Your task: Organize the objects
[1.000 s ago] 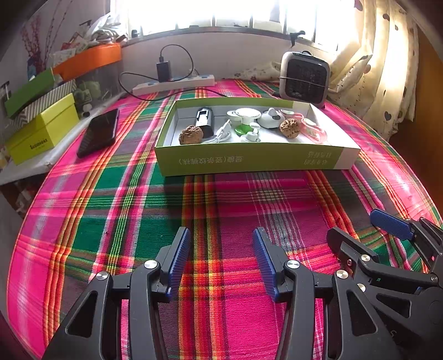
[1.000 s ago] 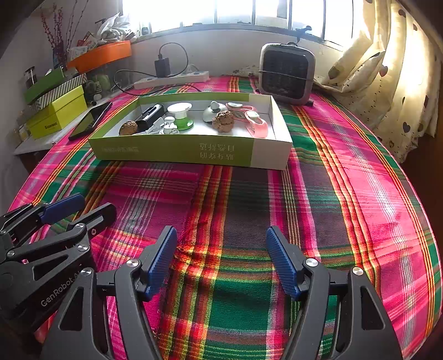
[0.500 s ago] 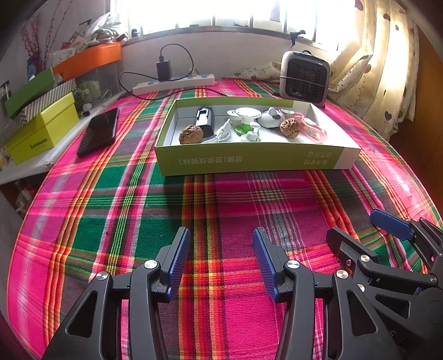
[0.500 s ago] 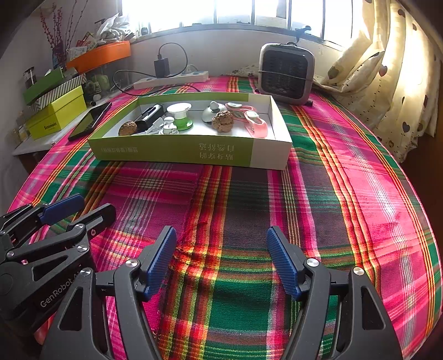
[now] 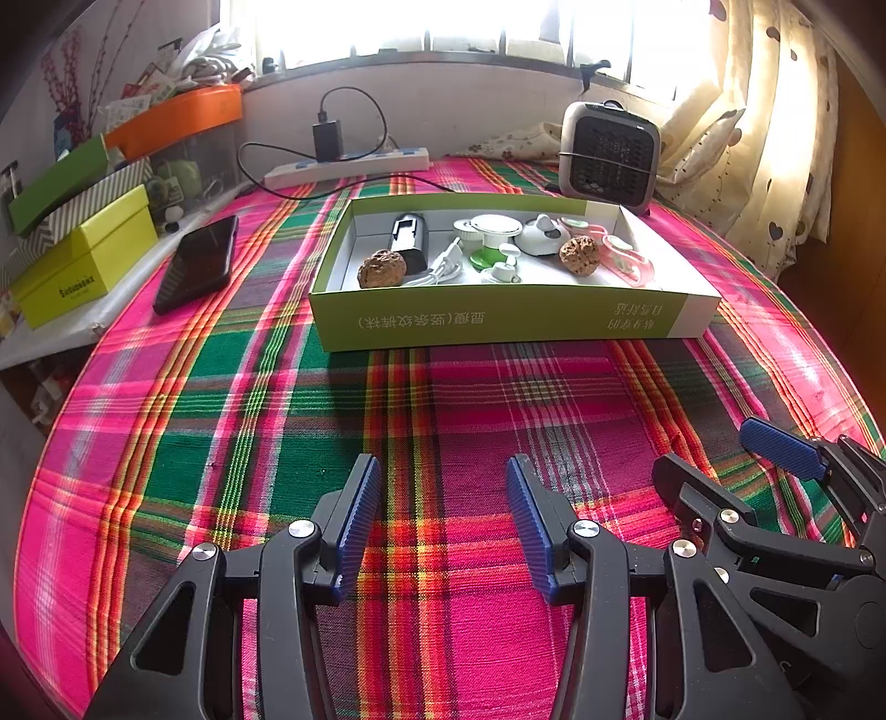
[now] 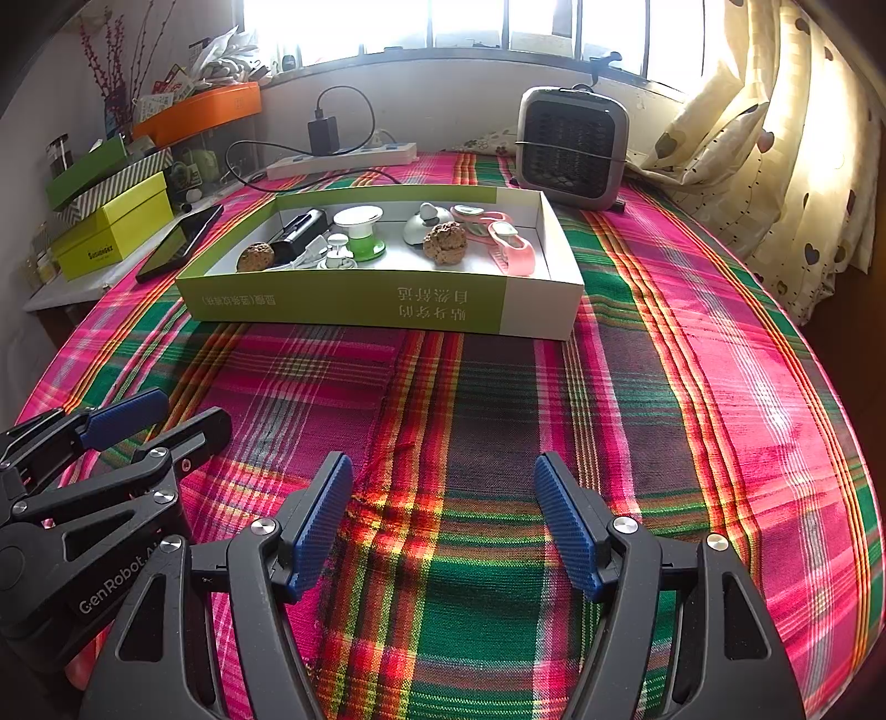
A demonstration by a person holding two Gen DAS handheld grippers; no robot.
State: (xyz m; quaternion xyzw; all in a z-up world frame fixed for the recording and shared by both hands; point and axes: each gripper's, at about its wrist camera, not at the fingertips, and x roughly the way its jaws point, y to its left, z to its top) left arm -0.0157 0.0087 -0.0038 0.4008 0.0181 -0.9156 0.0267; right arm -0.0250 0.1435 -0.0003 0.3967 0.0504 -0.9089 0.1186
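A bright plaid cloth (image 5: pixel 232 387) in pink, green and orange covers the bench. At its far right corner, below the window (image 6: pixel 443 22), stands a small grey heater (image 6: pixel 573 147) with a dark grille. Left of the heater, along the wall, lies a white power strip (image 5: pixel 349 166) with a black charger (image 5: pixel 326 141) plugged in, its cable looping above it. Further left from the heater, a black phone (image 5: pixel 196 263) lies at the cloth's edge. Beyond the phone is a side shelf with a yellow-green box (image 5: pixel 83 260), a striped box and an orange tray (image 5: pixel 177 116) stacked behind it. Right of the heater hangs a cream curtain (image 6: pixel 775 138) with dark hearts.
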